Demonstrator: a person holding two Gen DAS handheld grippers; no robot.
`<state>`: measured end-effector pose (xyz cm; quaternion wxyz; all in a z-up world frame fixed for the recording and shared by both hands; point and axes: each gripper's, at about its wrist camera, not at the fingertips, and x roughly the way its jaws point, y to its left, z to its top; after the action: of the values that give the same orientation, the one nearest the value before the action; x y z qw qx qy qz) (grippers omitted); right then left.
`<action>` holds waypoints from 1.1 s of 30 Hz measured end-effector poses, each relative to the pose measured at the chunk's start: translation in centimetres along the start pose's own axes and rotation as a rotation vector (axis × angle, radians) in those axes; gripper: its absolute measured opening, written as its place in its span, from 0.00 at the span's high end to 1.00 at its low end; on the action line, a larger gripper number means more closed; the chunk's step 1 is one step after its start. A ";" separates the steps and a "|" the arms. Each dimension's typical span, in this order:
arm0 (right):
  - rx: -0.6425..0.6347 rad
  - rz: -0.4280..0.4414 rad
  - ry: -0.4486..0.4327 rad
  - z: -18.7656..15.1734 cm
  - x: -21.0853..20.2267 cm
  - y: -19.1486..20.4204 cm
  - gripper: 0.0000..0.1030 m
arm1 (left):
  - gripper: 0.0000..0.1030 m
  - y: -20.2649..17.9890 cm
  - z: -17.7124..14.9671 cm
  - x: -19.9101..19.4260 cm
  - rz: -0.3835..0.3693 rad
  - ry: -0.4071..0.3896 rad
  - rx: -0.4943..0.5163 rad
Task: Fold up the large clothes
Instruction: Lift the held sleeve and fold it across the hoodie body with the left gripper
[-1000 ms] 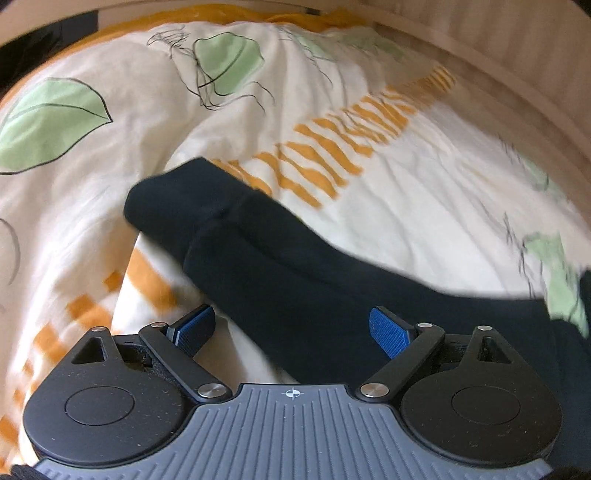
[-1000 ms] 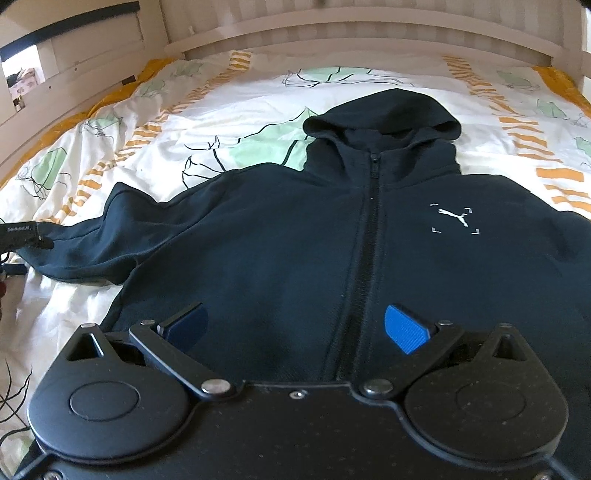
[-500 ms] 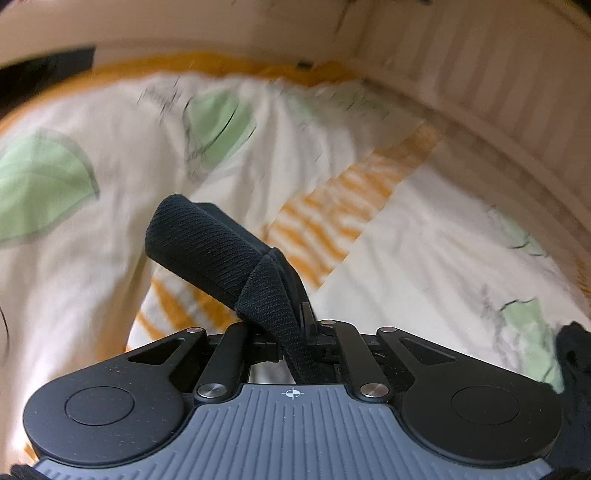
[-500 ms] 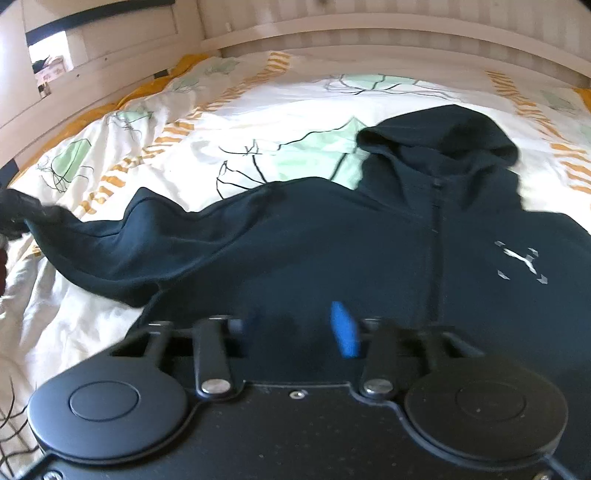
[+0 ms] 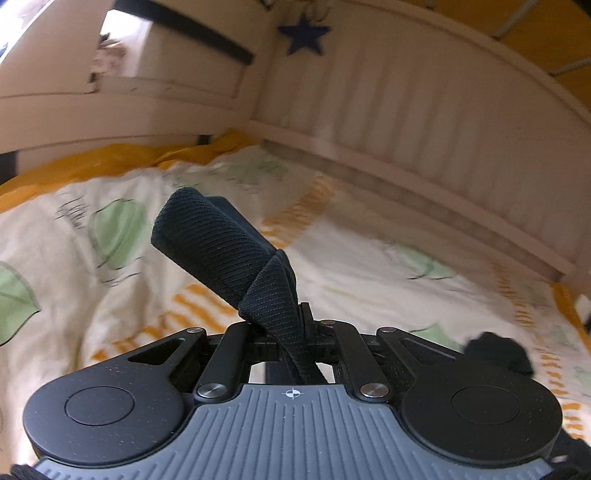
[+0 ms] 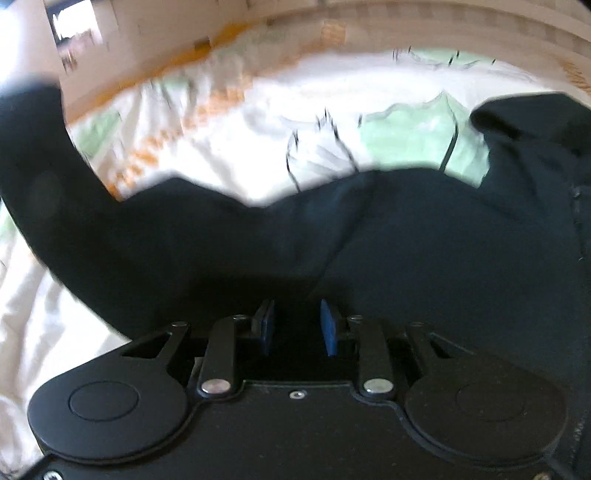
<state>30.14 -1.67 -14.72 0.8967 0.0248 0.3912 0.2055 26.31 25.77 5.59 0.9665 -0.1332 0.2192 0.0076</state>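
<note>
A black zip hoodie [image 6: 424,236] lies on a bed, its hood at the right of the right wrist view. My left gripper [image 5: 295,325] is shut on the ribbed sleeve cuff [image 5: 221,251], which sticks up from the jaws, lifted off the bed. My right gripper [image 6: 297,325] is nearly closed on the hoodie's body fabric near its lower left side; the blue pads [image 6: 328,325] show a narrow gap filled with dark cloth. The raised sleeve [image 6: 44,177] arcs up at the left of the right wrist view.
The bed has a white duvet [image 5: 369,258] with green leaves and orange stripes. A cream slatted headboard [image 5: 424,122] and side rail run behind it. A dark star [image 5: 303,35] hangs on the wall. An orange sheet [image 5: 110,158] edges the far side.
My left gripper has lifted the cuff higher and tilted up toward the headboard. My right gripper has closed onto the hoodie's body and moved, blurring its view; the sleeve has risen at the left.
</note>
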 end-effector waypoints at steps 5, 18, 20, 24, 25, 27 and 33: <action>-0.056 0.025 -0.027 -0.2 -1.2 -0.4 0.63 | 0.93 -4.3 0.7 -1.0 -0.108 -0.010 0.044; 0.190 -0.133 -0.108 -3.9 -15.0 -10.4 0.46 | 0.93 -20.6 -4.2 -0.3 -0.431 0.060 0.228; 0.216 -0.183 -0.111 -5.3 -16.8 -12.0 0.46 | 0.93 -23.0 -6.2 0.9 -0.464 0.099 0.247; 0.277 -0.253 -0.104 -7.7 -19.2 -14.4 0.44 | 0.92 -27.3 -11.5 3.4 -0.522 0.192 0.293; 0.294 -0.262 -0.101 -8.3 -19.7 -15.0 0.44 | 0.92 -28.4 -12.9 4.2 -0.527 0.220 0.301; 0.331 -0.278 -0.096 -9.5 -20.6 -16.2 0.44 | 0.92 -29.9 -15.4 5.5 -0.525 0.264 0.321; 0.412 -0.302 -0.080 -12.0 -22.0 -18.7 0.37 | 0.68 -31.8 -21.2 8.0 -0.497 0.382 0.383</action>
<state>14.76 -28.69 -11.69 0.9080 0.1563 0.3883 -0.0156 26.91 -10.81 -8.09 0.8880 0.0021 0.3540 -0.2935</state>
